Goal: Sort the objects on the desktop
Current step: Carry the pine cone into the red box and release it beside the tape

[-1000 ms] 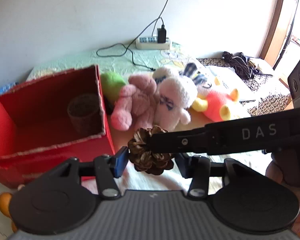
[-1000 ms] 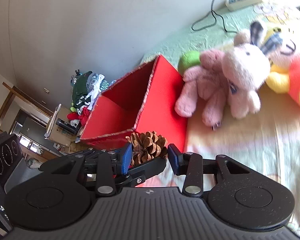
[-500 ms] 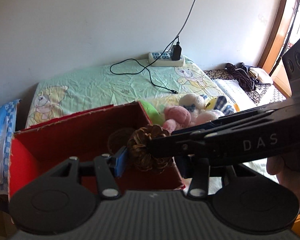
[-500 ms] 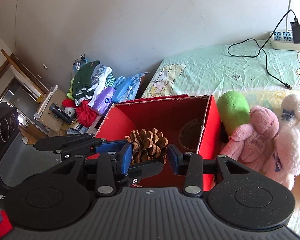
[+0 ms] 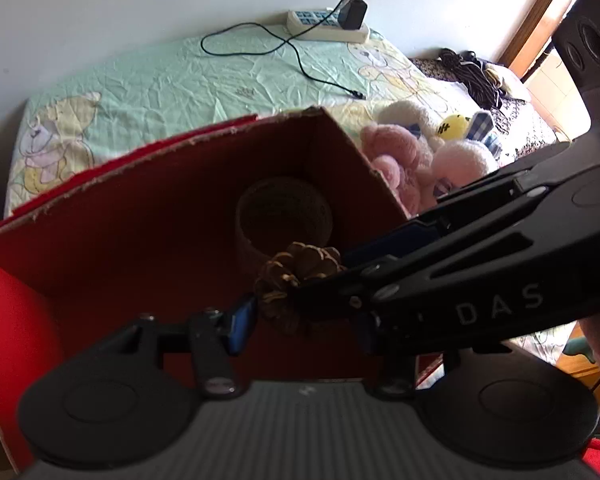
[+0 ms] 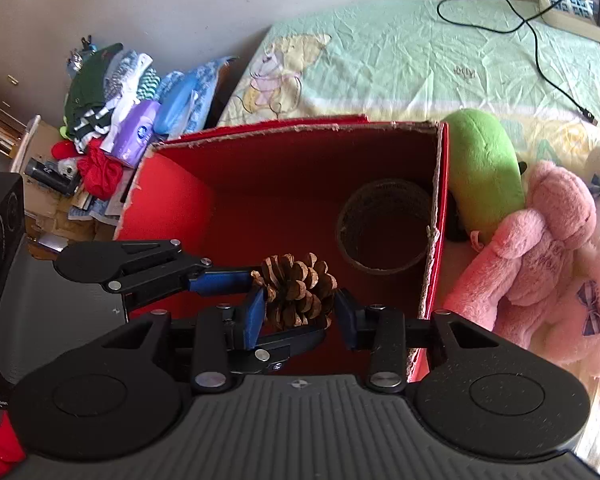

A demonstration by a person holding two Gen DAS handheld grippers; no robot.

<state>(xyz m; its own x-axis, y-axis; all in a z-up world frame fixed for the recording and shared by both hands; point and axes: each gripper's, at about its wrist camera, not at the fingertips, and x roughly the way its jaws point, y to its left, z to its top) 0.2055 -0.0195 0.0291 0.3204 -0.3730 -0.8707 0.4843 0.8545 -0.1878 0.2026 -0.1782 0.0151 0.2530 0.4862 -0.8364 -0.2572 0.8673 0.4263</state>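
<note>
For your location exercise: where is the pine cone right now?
In both wrist views the pine cone sits low and central, held between both tongs above the open red box, left of the brown roll inside.

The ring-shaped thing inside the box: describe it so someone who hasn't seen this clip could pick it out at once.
Find the red cardboard box on the bed beside the plush toys. In its far right corner stands a roll of brown tape, a hollow dark ring. It is the only item resting inside; the pine cone hangs above the box between both grippers.
</note>
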